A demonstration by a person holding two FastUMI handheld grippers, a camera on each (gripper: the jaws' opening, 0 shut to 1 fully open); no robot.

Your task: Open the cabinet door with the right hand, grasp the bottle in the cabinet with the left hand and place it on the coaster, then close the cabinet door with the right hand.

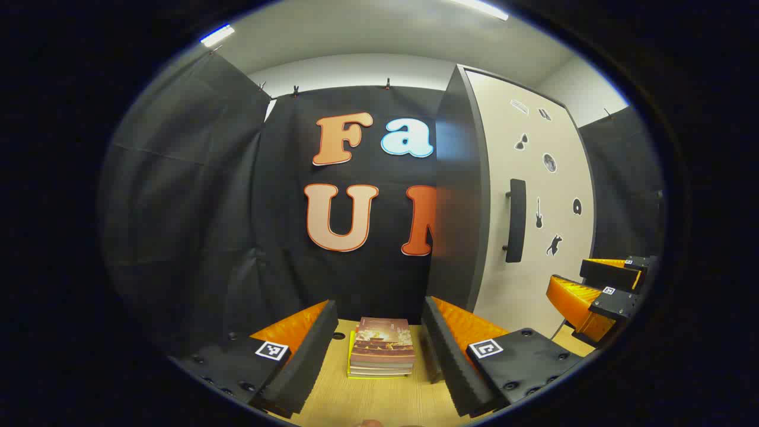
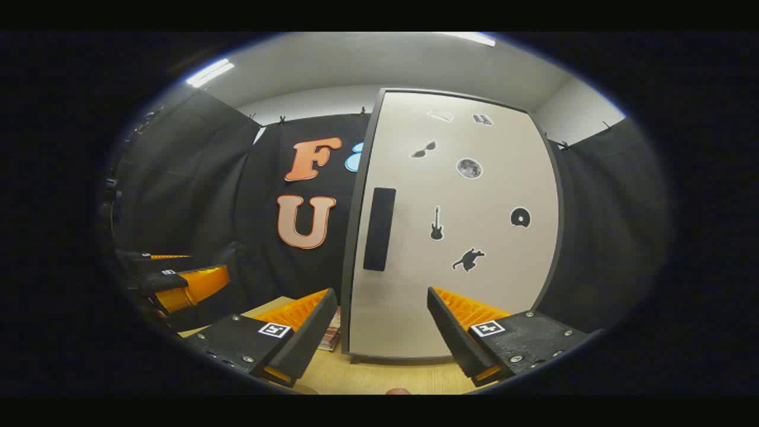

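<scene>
fingers on your left gripper stand wide apart with nothing between them, low over the wooden counter. your right gripper is likewise spread wide and empty, facing the cabinet door.

just ahead of the left gripper a stack of books lies flat on the counter, beside the cabinet's dark side panel. no coaster can be made out in either view.

beyond the right gripper, the cabinet door is closed, pale, dotted with small stickers. its dark vertical handle sits near the left edge of the door, above and between your right fingers, well apart from them. the bottle is presumably behind that door; it is hidden, so its position cannot be confirmed.

assessment: the opening step is not yet begun.

risks:
- the handle is slim and stands off the door; an off-centre approach could let the fingers slip past it or knock the panel.
- the door's swing direction cannot be told; if it sweeps leftward, the left gripper and the books may lie in its path.
- reaching in blind with the left gripper could topple the bottle.
</scene>
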